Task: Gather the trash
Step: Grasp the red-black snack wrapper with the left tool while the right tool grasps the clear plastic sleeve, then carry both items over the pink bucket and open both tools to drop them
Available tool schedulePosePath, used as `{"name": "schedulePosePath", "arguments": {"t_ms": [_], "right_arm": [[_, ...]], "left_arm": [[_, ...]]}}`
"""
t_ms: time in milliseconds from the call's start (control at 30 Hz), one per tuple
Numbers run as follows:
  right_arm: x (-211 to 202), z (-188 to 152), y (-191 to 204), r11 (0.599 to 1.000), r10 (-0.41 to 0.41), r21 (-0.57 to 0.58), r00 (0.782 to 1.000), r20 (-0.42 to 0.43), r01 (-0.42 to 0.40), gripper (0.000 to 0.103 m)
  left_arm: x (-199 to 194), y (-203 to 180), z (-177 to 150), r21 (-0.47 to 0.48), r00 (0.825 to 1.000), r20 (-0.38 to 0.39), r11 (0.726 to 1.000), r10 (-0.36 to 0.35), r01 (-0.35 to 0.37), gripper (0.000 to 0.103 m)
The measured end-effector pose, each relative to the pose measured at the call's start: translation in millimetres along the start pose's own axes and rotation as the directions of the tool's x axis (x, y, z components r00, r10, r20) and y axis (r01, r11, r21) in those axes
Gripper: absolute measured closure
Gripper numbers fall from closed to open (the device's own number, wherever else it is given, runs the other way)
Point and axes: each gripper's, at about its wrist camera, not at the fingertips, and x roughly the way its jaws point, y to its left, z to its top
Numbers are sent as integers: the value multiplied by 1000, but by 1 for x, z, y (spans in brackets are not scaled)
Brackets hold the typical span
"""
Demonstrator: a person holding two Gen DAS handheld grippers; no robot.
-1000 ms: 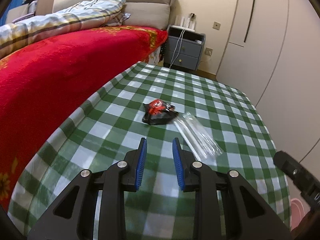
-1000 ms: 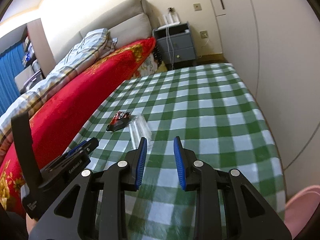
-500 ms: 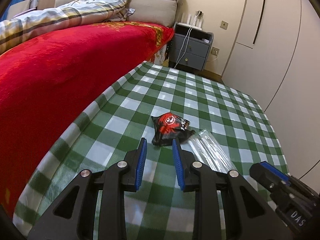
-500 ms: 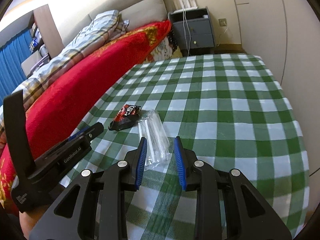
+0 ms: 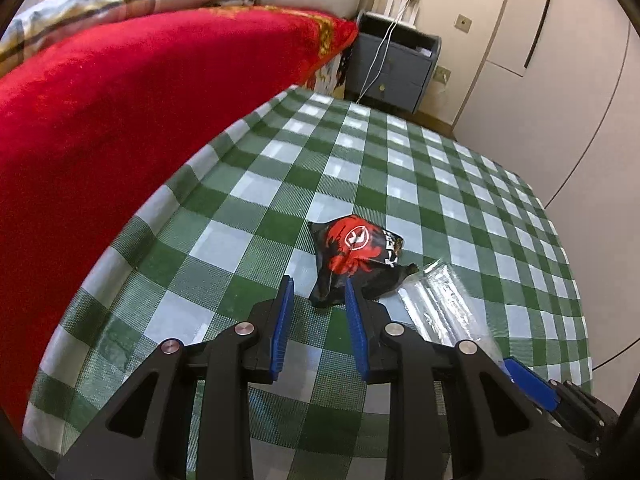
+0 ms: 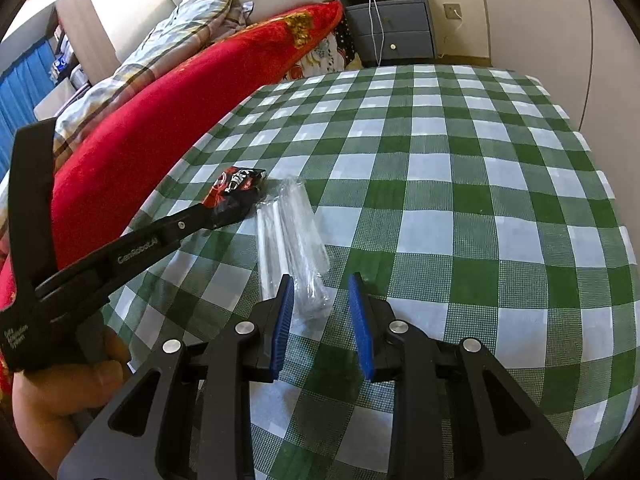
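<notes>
On the checked cloth, left wrist view: left gripper (image 5: 318, 300) hangs low over the green-and-white tablecloth (image 5: 248, 240), tilted down.
Left tongs: narrow gap, nothing pinched; blue pads bare.
Snack wrapper: the crumpled red-and-black wrapper (image 5: 358, 256) lies just beyond the tips, its near corner at the mouth of the gap, slightly right of centre.
Clear wrapper: a clear plastic sleeve (image 5: 440, 304) lies just right of the snack wrapper, running toward the near right.
Change: a second ago the snack wrapper sat well ahead of the tips; now it is at them. Gap unchanged.
Far left: red blanket (image 5: 120, 120) on the bed; grey nightstand (image 5: 394, 68) at the far wall.

Right wrist view: right gripper (image 6: 320, 304) sits over the near end of the clear plastic sleeve (image 6: 292, 232).
Right tongs: narrow, not clamped; the sleeve's near end lies between the pads, nearer the left one.
Left gripper from here: its tip (image 6: 200, 216) reaches the snack wrapper (image 6: 236, 192); a hand (image 6: 68, 392) holds its handle.
Change: sleeve was ahead of the tips before; now it is inside them.
Meaning: both pieces look lined up for pick-up; closing is likely next, nothing collected yet.
</notes>
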Motion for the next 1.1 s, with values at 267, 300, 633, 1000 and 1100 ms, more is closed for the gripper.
{"name": "schedulePosePath", "arguments": {"t_ms": [267,300,633,1000,1100], "right_arm": [[0,-1,5,999,6,-34,1000,-1,-6,96],[-1,-2,6,999,6,-39,1000,3,-6,98],[-36,-19,17,998,-35,-53,998,51,37,101],[-120,-53,14,991,-122,-35,985,119,127,102],[-145,-62,12,990,-138,-22,981,139,143,102]], "left_arm": [[2,-8,-3,37,999,-23,999,-34,35,96],[0,-10,-3,43,999,-17,999,-30,31,96],[-44,-16,-21,75,999,27,997,-17,15,96],[-109,-26,-49,123,996,83,992,-46,36,96],[-124,-26,-61,127,994,87,991,-60,48,96]]}}
